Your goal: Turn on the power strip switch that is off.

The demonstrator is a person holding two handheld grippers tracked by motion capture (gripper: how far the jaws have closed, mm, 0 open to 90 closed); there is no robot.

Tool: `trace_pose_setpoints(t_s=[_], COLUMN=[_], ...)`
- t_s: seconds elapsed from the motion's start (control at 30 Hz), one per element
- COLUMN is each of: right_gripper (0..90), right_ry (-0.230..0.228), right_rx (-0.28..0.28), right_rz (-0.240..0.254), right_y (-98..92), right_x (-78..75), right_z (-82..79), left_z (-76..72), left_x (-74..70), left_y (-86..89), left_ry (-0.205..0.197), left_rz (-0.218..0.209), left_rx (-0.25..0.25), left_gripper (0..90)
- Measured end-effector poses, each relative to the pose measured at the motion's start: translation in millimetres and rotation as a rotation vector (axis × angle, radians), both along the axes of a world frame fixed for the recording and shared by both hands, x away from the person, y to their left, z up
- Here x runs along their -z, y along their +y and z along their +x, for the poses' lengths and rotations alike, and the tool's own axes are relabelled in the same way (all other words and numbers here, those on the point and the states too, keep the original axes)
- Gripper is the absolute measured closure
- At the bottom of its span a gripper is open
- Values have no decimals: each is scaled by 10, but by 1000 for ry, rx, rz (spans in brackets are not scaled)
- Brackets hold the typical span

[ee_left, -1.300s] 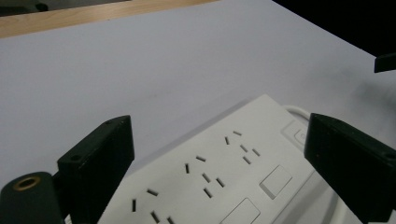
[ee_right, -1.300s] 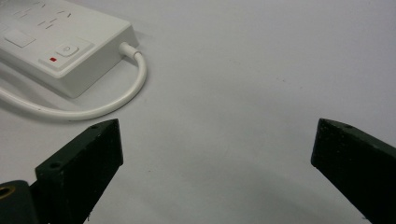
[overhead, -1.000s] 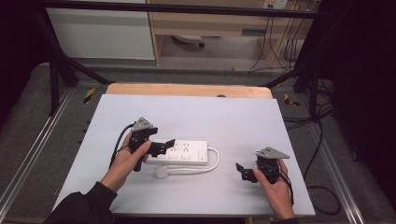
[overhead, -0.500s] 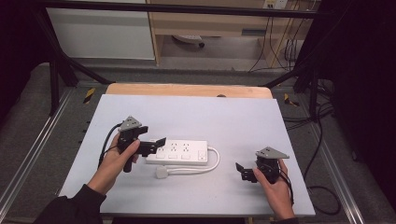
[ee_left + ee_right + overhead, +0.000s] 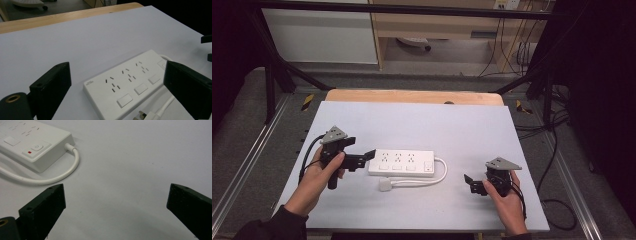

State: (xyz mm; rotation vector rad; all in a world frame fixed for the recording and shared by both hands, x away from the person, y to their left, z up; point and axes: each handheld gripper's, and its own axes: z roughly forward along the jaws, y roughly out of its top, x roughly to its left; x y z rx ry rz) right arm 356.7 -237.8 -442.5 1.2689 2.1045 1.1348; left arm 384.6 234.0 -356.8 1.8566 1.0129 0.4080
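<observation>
Lying mid-table, the white power strip sits just right of the left hand-held gripper, jaws released; the right hand-held gripper, also released, rests well apart.

Pale grey tabletop with a wooden strip along the far edge. Lying flat on it: white power strip, its cord looping round to a plug just in front.

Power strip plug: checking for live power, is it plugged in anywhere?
Unplugged: the plug lies loose on the table beside the power strip.
</observation>
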Motion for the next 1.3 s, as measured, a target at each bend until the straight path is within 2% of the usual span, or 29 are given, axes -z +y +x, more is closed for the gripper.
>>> trace_pose_setpoints(t_s=[0.2, 0.53, 1.0, 1.3], right_gripper=[25, 25, 25, 26], right_ry=[1, 2, 4, 12], right_rx=[-5, -1, 3, 11], right_rz=[-6, -10, -10, -12], right_y=[1, 3, -2, -5], right_x=[3, 6, 13, 23], right_z=[5, 7, 14, 20], left_z=[-82, -155, -291, -403], left_x=[-18, 50, 217, 351], left_y=[142, 383, 689, 767], left_ry=[4, 15, 24, 34], left_rz=[-11, -24, -18, -5], left_rx=[-21, -62, -109, -108], left_gripper=[77, 78, 78, 79])
